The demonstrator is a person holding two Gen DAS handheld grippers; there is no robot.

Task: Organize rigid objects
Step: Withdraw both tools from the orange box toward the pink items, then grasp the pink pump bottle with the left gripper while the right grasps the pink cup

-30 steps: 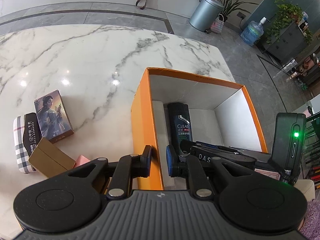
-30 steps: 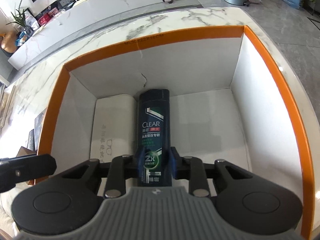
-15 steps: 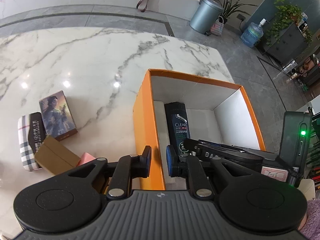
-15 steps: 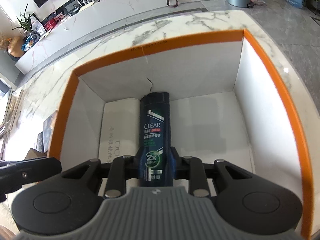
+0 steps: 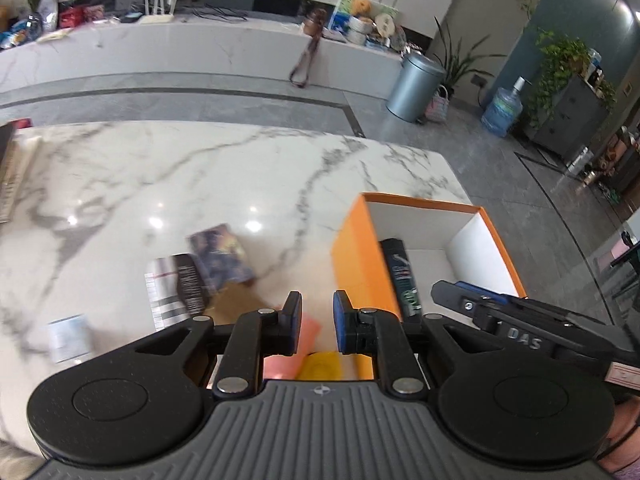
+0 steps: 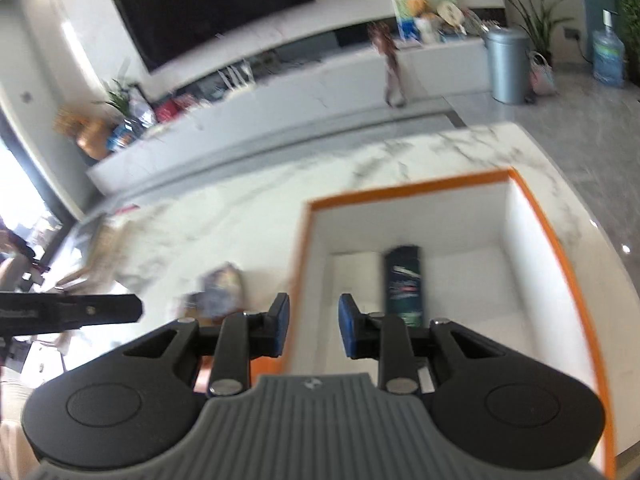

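An orange box (image 5: 356, 264) with white inner walls stands on the marble table; it also shows in the right wrist view (image 6: 408, 190). A dark CLEAR shampoo bottle (image 6: 403, 284) lies flat on the box floor, seen also in the left wrist view (image 5: 402, 272). My right gripper (image 6: 310, 326) is open and empty, raised above the box's left wall. My left gripper (image 5: 316, 322) is open and empty, above loose items left of the box. The right gripper's body (image 5: 520, 328) shows at the right of the left wrist view.
Left of the box lie a picture box (image 5: 220, 252), a checked case with a dark label (image 5: 176, 288), a brown carton (image 5: 236, 300), a pink item (image 5: 308, 332), a yellow item (image 5: 324, 366) and a small white packet (image 5: 68, 336). Books lie at the far left (image 5: 12, 172).
My right gripper let go of the shampoo bottle, which now lies in the box, and pulled up and back to the left. My left gripper rose and swung left, away from the box wall.
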